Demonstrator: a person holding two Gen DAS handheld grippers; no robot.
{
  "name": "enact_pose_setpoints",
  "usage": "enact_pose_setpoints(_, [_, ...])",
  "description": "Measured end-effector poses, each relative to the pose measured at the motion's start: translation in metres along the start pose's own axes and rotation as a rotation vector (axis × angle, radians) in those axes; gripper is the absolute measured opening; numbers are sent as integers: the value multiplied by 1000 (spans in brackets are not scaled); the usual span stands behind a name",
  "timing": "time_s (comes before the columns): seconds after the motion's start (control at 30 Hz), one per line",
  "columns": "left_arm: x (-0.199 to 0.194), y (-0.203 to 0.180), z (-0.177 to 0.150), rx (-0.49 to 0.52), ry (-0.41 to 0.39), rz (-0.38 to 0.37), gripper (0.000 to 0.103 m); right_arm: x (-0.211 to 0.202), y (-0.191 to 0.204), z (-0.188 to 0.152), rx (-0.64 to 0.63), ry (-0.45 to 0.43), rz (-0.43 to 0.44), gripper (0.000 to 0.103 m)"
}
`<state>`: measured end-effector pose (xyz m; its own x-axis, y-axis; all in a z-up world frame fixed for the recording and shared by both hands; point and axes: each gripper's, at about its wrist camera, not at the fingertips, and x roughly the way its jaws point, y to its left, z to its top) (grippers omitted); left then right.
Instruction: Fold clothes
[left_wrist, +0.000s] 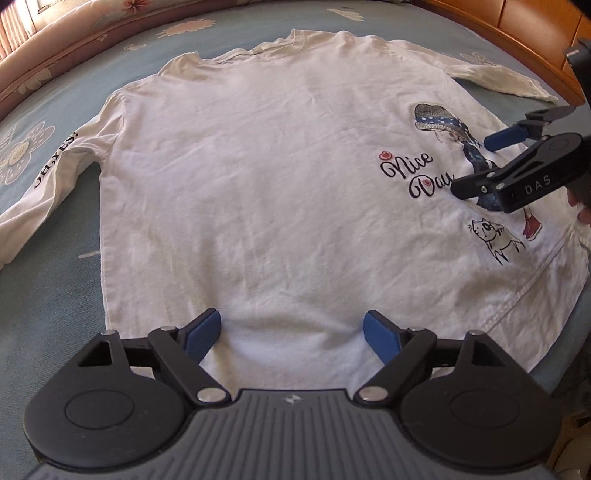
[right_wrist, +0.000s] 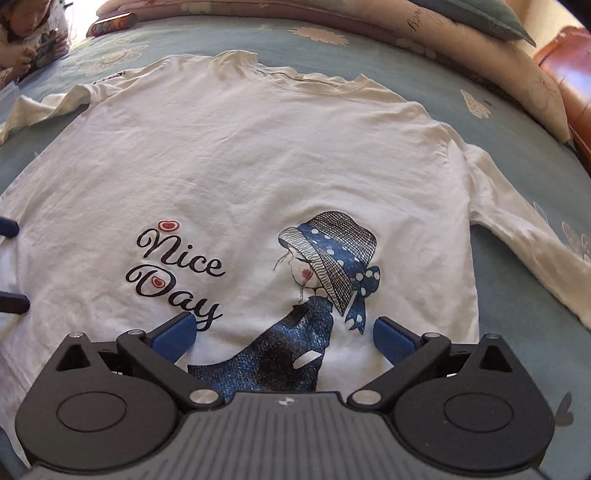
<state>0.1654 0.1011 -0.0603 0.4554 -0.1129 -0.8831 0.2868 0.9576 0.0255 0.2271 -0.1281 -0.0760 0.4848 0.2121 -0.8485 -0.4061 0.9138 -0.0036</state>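
White cotton, the shirt (left_wrist: 258, 192) lies spread flat, print up, across the bedsheet (left_wrist: 48, 295), both sleeves out and no fold showing. Our left gripper (left_wrist: 291, 334) and right gripper (right_wrist: 284, 338) hover above its hem, jaws released.

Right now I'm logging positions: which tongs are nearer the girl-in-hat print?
Right. The right tongs hover open directly over the girl-in-hat print; the left tongs sit open at the shirt's plain hem, well aside.
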Motion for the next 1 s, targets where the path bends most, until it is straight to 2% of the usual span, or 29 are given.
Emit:
enact_pose_setpoints(0.23, [4, -3, -3, -30, -34, -8, 100, -2, 3, -9, 11, -45, -6, 103])
enact_pose_setpoints(0.33, [5, -2, -9, -38, -66, -8, 102, -3, 2, -11, 5, -58, 1, 103])
enact_pose_setpoints(0.43, [0, -9, -21, -35, -126, 23, 102, -6, 1, -18, -14, -92, 7, 103])
enact_pose_setpoints(0.53, [-5, -8, -33, -40, -169, 12, 102, -18, 5, -33, 26, -105, 7, 103])
enact_pose_setpoints(0.67, [-17, 9, -49, -168, -187, -30, 102, -36, 13, -56, 104, -107, 9, 103])
enact_pose_setpoints(0.73, [-23, 15, -49, -205, -141, -40, 102, -44, 17, -66, 122, -105, 13, 103])
enact_pose_setpoints(0.8, [-30, 22, -56, -293, -122, -41, 102, -51, 22, -79, 144, -119, 12, 103])
enact_pose_setpoints(0.9, [-41, 29, -76, -419, -102, -24, 102, -59, 26, -99, 190, -161, 17, 103])
enact_pose_setpoints(1.0, [-58, 23, -81, -401, -126, 54, 101, -61, 28, -113, 152, -224, 21, 103])
